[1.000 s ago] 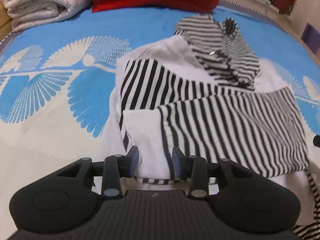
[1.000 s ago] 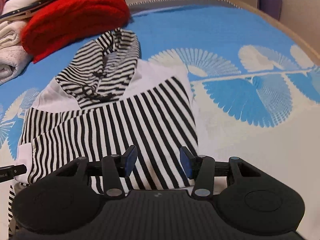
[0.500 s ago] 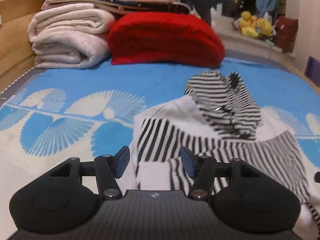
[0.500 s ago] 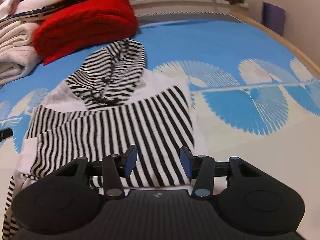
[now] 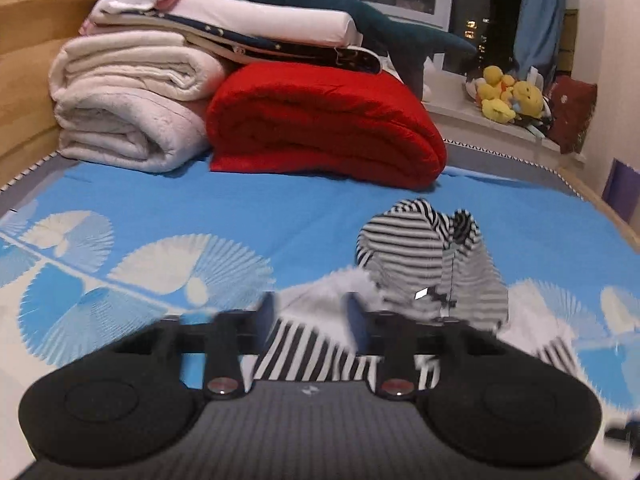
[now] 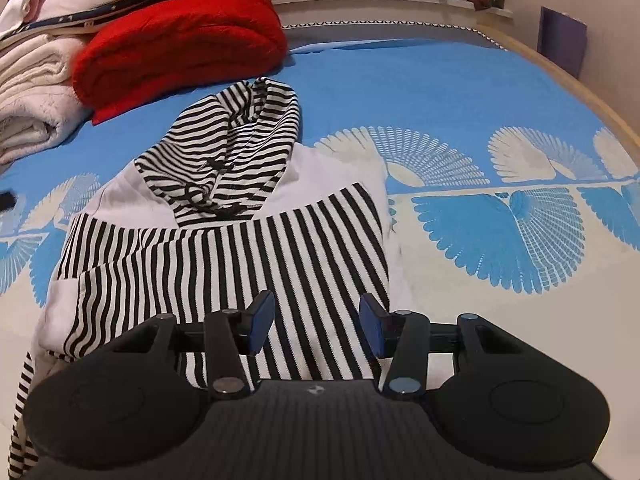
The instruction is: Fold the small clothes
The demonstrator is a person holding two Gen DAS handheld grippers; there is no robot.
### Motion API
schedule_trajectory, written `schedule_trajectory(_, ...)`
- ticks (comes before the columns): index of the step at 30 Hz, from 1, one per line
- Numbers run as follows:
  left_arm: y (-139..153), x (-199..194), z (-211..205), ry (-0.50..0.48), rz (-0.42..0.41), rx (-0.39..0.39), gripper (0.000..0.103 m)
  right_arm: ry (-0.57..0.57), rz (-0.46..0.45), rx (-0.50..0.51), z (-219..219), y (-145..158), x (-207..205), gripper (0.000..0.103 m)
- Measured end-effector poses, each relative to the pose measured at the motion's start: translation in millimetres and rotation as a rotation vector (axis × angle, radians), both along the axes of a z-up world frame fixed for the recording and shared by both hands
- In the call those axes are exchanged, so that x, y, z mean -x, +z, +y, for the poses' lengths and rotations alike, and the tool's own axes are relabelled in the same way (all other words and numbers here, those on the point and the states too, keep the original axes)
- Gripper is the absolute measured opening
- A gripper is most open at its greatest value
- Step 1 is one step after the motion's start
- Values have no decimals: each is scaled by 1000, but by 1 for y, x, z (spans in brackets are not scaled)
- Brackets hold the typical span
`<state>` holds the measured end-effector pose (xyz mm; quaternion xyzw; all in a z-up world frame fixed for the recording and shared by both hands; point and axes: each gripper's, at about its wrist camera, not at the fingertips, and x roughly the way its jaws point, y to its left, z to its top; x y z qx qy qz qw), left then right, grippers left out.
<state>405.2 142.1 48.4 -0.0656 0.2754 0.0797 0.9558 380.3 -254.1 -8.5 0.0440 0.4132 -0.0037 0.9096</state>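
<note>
A striped hoodie [image 6: 224, 236] is laid on the blue bedspread [image 6: 440, 92], partly folded: both sleeves are crossed over the white body, and the hood [image 6: 224, 148] is still spread flat beyond them, toward the red blanket [image 6: 180, 44]. The lower hem is seen hanging off the near edge at the left of the right wrist view.

The right gripper [image 6: 316, 324] is held above the near striped panel, its jaws apart and nothing between them. The left gripper [image 5: 312, 320] is blurred in its own view, but its jaws are also seen apart and empty, held over the hoodie's left side with the hood [image 5: 432, 256] ahead and to the right.

The step in hand is judged to be a regrasp between folds: the sleeves are done, and no cloth is held. Next, the lengthwise fold is probably called for. For that, the near hem would have to be pinched at both corners, through all layers, lifted together and carried toward the hood without the crossed sleeves being dragged loose.
</note>
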Motion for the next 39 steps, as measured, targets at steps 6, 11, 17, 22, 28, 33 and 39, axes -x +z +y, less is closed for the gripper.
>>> schedule_trajectory(6,-3,-119,-6,-121,83,21,6,5,19,-11,-8,-3,-3,39)
schedule_trajectory(11,-24,-219,-1,-173,181,126,8,0,50,-13,-12,-11,-9,34)
schedule_trajectory(17,-61,-321,2,-105,272,147,22,-13,92,-8,-14,-23,-16,34)
schedule_trajectory(22,-75,-380,-3,-81,271,179,57,-15,109,8,-14,-30,-20,34)
schedule_trajectory(28,-106,-417,-34,-172,352,143,68,-44,119,14,-23,-34,-25,34)
schedule_trajectory(33,-105,-403,-47,-239,320,67,6,-62,116,3,-28,-32,-26,34)
schedule_trajectory(39,-29,-297,-54,-434,124,50,5,-98,72,-33,-36,-11,-23,34)
